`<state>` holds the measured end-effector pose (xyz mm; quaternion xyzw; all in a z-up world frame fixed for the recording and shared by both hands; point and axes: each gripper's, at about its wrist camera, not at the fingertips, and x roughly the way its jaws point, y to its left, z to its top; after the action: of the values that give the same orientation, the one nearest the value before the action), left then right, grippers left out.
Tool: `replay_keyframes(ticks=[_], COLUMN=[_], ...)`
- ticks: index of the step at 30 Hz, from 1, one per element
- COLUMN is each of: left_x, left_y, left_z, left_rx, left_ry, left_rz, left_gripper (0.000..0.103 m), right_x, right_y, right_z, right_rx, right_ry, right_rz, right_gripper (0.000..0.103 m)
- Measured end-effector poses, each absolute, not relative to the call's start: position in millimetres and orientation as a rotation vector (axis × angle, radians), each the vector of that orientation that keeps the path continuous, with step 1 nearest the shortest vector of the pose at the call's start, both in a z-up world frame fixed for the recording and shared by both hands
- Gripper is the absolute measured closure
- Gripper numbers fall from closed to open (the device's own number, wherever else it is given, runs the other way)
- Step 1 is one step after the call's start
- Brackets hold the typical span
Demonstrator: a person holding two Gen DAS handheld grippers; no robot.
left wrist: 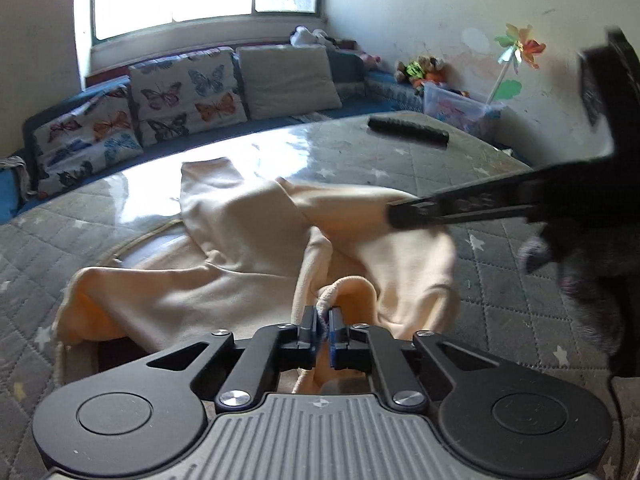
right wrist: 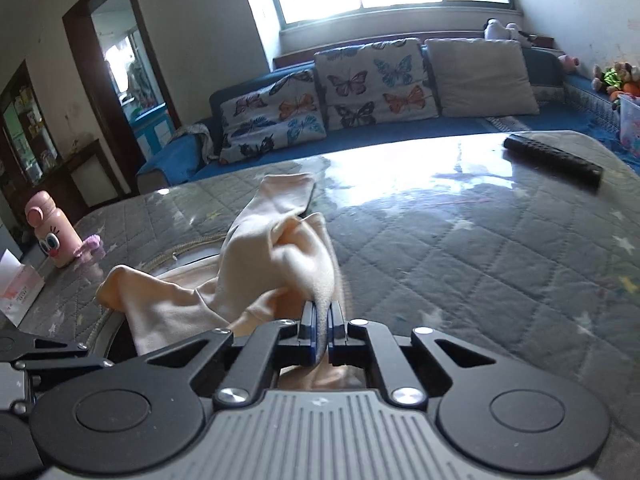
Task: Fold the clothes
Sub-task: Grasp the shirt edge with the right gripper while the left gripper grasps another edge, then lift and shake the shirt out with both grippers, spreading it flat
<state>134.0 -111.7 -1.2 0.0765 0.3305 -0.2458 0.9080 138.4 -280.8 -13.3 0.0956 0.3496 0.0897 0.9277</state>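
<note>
Your left gripper [left wrist: 323,322] and right gripper [right wrist: 323,322] both pinch the cream garment [left wrist: 248,256], crumpled mid-table [left wrist: 500,280] towards the near edge. The pink box [right wrist: 18,288] at the left edge probably carries print, unreadable here.

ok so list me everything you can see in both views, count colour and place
garment: one, cream, rumpled on the table, pinched at two spots
table cover: one, grey quilted with stars, under clear sheet
remote control: one, black, far right of the table
bottle: one, pink with cartoon face, table's left edge
tissue pack: one, pink and white, left edge beside the bottle
butterfly cushions: two, white with coloured butterflies, on the blue sofa
plain cushion: one, beige, right of them
pinwheel: one, multicoloured, by the right wall
soft toys: several, mixed colours, sofa's right end
left gripper: black, shut on the garment
right gripper: black, shut on the garment
</note>
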Motion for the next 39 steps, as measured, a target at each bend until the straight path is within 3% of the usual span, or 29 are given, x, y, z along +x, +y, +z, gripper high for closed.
replay_keyframes(ticks=[10, 16, 18, 20, 25, 30, 36, 39], left_x=[68, 14, -2, -9, -1, 6, 20, 31], left_y=[-51, -15, -6, -1, 6, 0, -23, -36], left_z=[38, 35, 29, 21, 25, 38, 45, 43], left_rx=[0.058, 0.045, 0.045, 0.057, 0.075, 0.105, 0.182, 0.212], left_ry=[0.571, 0.601, 0.634, 0.673, 0.666, 0.599, 0.543, 0.544], left_rz=[-0.394, -0.385, -0.387, -0.388, -0.356, -0.343, -0.327, -0.325], left_gripper=[0.098, 0.098, 0.098, 0.098, 0.096, 0.074, 0.061, 0.059], right_x=[76, 25, 14, 2, 10, 17, 4, 17], right_y=[-317, -329, -329, -328, -330, -331, -336, -338], right_z=[-4, -3, -3, -2, 2, 13, 48, 52], right_rx=[0.240, 0.237, 0.230, 0.221, 0.183, 0.136, 0.090, 0.085], right_ry=[0.683, 0.739, 0.756, 0.778, 0.781, 0.744, 0.655, 0.656], right_rz=[0.147, 0.183, 0.198, 0.233, 0.220, 0.199, 0.155, 0.146], right_gripper=[0.099, 0.098, 0.096, 0.082, 0.080, 0.079, 0.075, 0.066])
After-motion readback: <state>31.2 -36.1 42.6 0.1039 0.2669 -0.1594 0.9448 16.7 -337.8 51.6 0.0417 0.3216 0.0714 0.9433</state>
